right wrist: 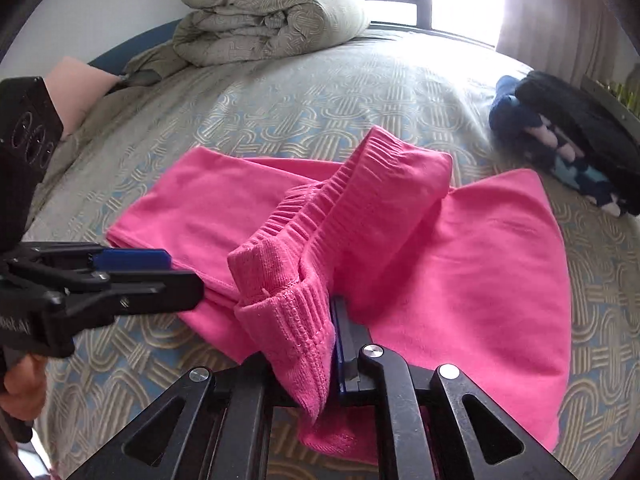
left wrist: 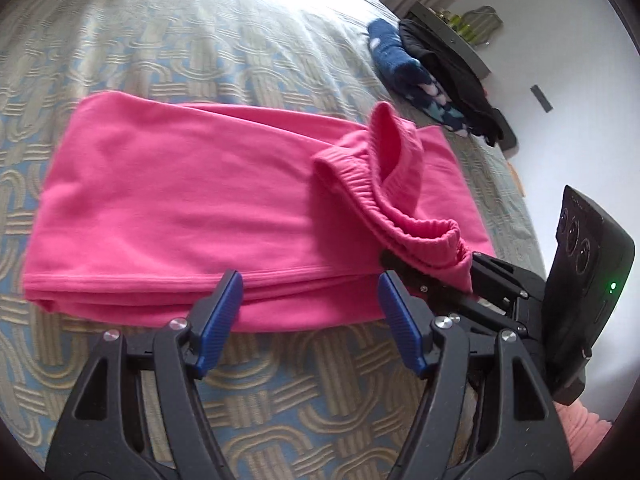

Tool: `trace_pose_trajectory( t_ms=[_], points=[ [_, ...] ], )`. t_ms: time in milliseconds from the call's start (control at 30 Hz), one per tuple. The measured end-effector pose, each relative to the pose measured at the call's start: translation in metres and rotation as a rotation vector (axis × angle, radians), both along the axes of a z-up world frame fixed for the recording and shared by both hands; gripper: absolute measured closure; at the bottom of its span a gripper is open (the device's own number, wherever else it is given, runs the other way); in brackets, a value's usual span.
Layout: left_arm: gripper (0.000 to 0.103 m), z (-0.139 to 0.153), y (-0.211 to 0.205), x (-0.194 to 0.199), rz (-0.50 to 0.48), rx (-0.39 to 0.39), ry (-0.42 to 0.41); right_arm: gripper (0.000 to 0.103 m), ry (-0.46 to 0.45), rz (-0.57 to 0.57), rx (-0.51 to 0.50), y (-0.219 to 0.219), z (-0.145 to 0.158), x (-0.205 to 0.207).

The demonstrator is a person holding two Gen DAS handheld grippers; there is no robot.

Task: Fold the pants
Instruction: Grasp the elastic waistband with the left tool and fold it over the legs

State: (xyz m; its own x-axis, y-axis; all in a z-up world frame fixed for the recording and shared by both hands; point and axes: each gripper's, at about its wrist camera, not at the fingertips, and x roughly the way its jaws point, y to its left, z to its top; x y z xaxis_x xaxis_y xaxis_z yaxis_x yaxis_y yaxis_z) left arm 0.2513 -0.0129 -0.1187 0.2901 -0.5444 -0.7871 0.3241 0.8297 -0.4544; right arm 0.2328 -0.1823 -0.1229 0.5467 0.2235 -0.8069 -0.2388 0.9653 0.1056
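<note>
1. Pink pants [left wrist: 168, 200] – bright pink fleece-type fabric, already folded into a long flat stack w/ several layers showing along the near edge. They lie on a bed cover [left wrist: 160, 48] w/ a blue and beige interlocking-loop pattern.
2. Ribbed waistband [left wrist: 384, 184] w/ gathered elastic is lifted off the stack & curled over, not lying flat; in the right wrist view it rises as a bunched ridge [right wrist: 320, 232] across the middle of the garment.
3. Writing: only a fragment of white lettering on the left tong body at the far left edge of the right wrist view, too cut off to read. No label visible on the pants.
4. Left gripper [left wrist: 312, 304] – blue-padded jaws spread wide, nothing between them; tips sit just at the near folded edge of the pants, left of the raised waistband.
5. Right gripper [right wrist: 320, 344] – clamped on the ribbed waistband corner, knit fabric bunched betw. the jaws & draped over the frame. In the left wrist view it shows at lower right [left wrist: 432, 268], just beside the left tong.
6. Other: folded duvet [right wrist: 272, 12] at the head of the bed, well apart from the pants; blue patterned garment [left wrist: 404, 68] & black garment [left wrist: 452, 76] near the far bed edge.
</note>
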Motion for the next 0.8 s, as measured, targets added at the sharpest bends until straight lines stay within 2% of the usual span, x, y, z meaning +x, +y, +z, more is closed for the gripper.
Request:
trace_pose_trajectory(
  t_ms=[100,133,167,233,433,500,533,567,600,667,700,733,800],
  points=[
    [0.032,0.004,-0.006,0.005,-0.019,-0.084,0.033,0.092,-0.001,0.017,0.014,-0.007,0.002,-0.011],
    [0.031,0.005,-0.009,0.009,-0.028,-0.14,0.057,0.088,0.004,0.031,0.016,-0.006,0.003,-0.012],
    [0.026,0.005,-0.012,0.012,-0.038,-0.169,0.073,0.085,0.012,0.043,0.025,-0.012,0.002,-0.011],
    [0.026,0.003,-0.021,0.019,-0.056,-0.221,0.123,0.081,0.033,0.059,0.061,-0.019,-0.001,-0.01],
    [0.026,-0.011,-0.052,0.029,-0.069,-0.163,0.187,0.064,0.063,0.104,0.124,-0.022,0.007,-0.03],
    [0.027,-0.012,-0.054,0.032,-0.057,-0.162,0.181,0.062,0.059,0.105,0.137,-0.03,0.013,-0.037],
    [0.032,-0.011,-0.057,0.033,-0.051,-0.165,0.175,0.06,0.059,0.102,0.141,-0.034,0.015,-0.04],
    [0.046,-0.01,-0.06,0.033,-0.052,-0.172,0.17,0.059,0.06,0.092,0.144,-0.04,0.018,-0.043],
    [0.054,-0.009,-0.065,0.035,-0.053,-0.166,0.166,0.057,0.058,0.078,0.148,-0.045,0.02,-0.045],
    [0.08,-0.005,-0.074,0.038,-0.052,-0.126,0.143,0.055,0.051,0.041,0.162,-0.057,0.023,-0.049],
    [0.089,-0.003,-0.077,0.038,-0.047,-0.089,0.122,0.054,0.047,0.016,0.176,-0.065,0.025,-0.052],
    [0.089,0.003,-0.082,0.036,-0.051,-0.045,0.087,0.054,0.041,-0.01,0.193,-0.073,0.028,-0.055],
    [0.09,0.013,-0.083,0.032,-0.058,-0.011,0.025,0.054,0.029,-0.057,0.215,-0.086,0.032,-0.061]
  ],
)
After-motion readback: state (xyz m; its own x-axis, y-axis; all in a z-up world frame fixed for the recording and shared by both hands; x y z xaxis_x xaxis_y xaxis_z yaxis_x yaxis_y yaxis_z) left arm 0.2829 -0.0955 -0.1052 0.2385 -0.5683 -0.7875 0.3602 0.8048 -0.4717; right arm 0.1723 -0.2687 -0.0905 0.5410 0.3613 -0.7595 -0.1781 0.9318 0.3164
